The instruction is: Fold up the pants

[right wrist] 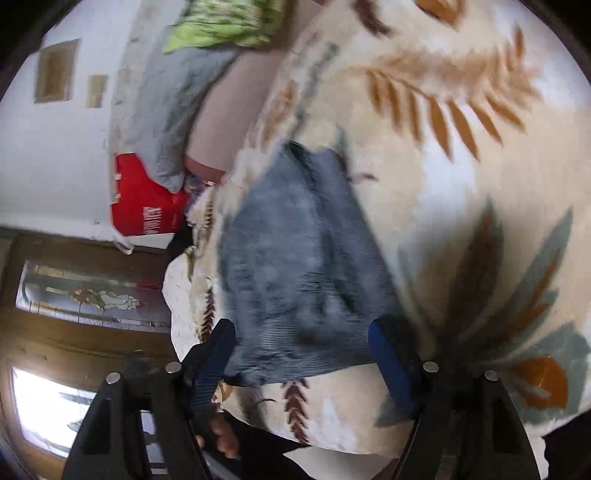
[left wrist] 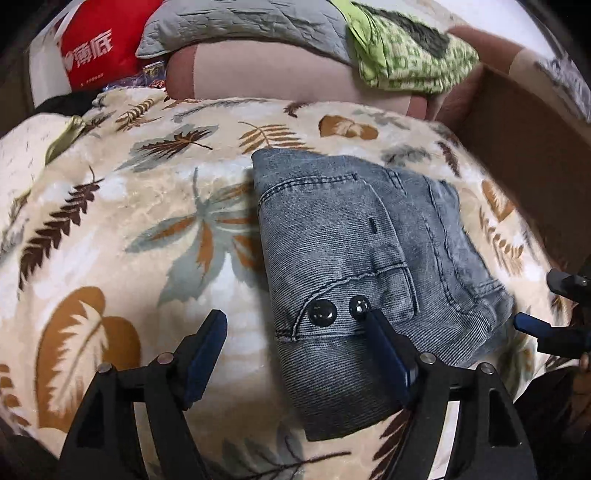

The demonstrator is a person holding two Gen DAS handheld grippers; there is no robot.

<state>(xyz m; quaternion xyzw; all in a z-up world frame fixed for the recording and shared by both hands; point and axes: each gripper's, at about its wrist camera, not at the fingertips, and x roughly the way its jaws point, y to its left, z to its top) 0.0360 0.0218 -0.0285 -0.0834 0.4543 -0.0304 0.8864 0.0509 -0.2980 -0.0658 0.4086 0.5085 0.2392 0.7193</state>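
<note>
Folded denim pants (left wrist: 354, 236) lying flat on leaf-print blanket (left wrist: 122, 206), roughly centred, two dark buttons (left wrist: 322, 312) facing up near the nearer edge. Folded into a compact block; pocket seams visible on top.

Left gripper (left wrist: 295, 325) held low over the blanket, jaws spread wide, nothing between the pads. Right-hand finger (left wrist: 384, 343) over the pants' near edge beside the smaller button; contact cannot be confirmed. Left-hand finger over bare blanket, clear of the denim.

Right gripper (right wrist: 303, 339) likewise spread wide, straddling the near corner of the pants (right wrist: 295, 258); fabric between the fingers but pads not pressing on it. View blurred, so contact not certain. Tips of right gripper (left wrist: 532, 323) also visible at the right edge of left wrist view, just beside the pants.

Cardboard box (left wrist: 524, 147) at far right on the blanket. Red bag (left wrist: 103, 48), grey quilted pillow (left wrist: 236, 26) and green patterned cloth (left wrist: 406, 62) behind, well apart from the pants.
</note>
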